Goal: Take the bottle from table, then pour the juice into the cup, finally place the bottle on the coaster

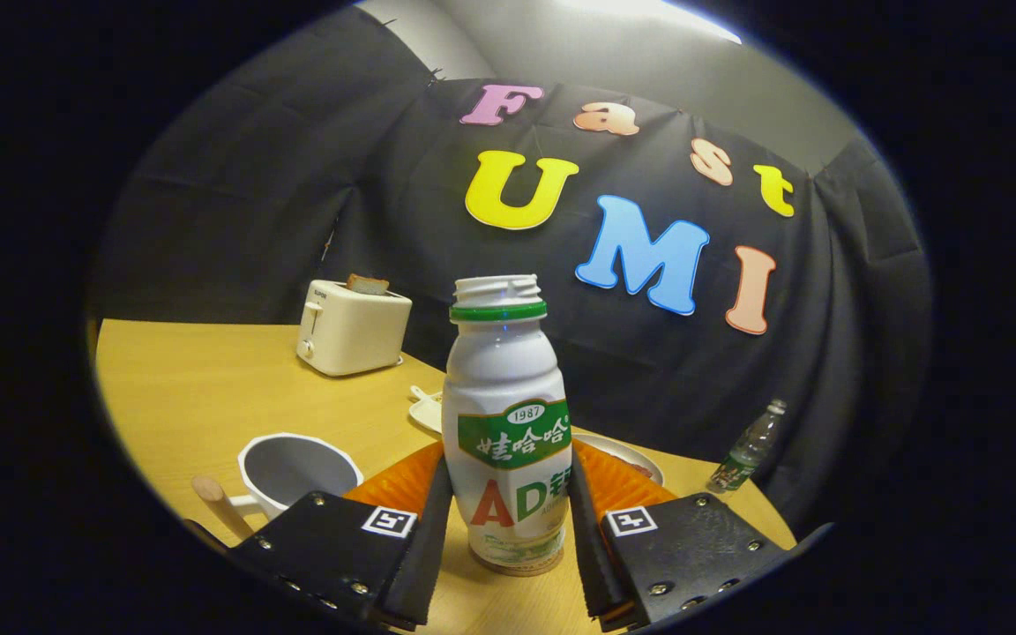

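"1987" and big "AD" on the bottle (508, 423) label between the gripper (508, 529) fingers.

A white plastic bottle (508, 423) with a green neck ring and green label band stands between black gripper fingers (424, 542) bearing black-and-white square markers, ahead of an orange ridged coaster (402, 483); a white cup (296, 472) sits beside, a cream toaster (351, 328) beyond.
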Motion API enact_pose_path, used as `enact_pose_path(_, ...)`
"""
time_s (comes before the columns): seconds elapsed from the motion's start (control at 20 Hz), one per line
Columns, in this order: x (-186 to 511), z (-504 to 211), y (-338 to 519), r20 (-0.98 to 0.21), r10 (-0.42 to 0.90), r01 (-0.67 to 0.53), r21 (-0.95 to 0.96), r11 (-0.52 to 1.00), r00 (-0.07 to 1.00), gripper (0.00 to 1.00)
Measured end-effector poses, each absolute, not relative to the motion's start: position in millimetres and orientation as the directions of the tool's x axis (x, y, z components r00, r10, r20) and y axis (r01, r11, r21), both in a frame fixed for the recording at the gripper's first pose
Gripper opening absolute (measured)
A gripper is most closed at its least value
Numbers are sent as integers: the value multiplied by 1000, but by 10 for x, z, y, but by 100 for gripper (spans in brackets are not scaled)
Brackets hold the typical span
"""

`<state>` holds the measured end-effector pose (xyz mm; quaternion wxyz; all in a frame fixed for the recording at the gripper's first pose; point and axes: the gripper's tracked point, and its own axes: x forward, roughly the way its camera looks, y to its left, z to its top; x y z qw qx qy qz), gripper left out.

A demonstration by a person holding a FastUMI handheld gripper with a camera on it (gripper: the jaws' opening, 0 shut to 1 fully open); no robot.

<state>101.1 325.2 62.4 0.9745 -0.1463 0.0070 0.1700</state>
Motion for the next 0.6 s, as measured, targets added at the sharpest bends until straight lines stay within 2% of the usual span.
enact_pose_path(0.35, 1135, 364, 3242, -77, 336, -344, -169, 923, 939, 63)
enact_pose_path(0.6, 1269, 227, 3157, -87, 299, -309, -157, 938, 950, 63)
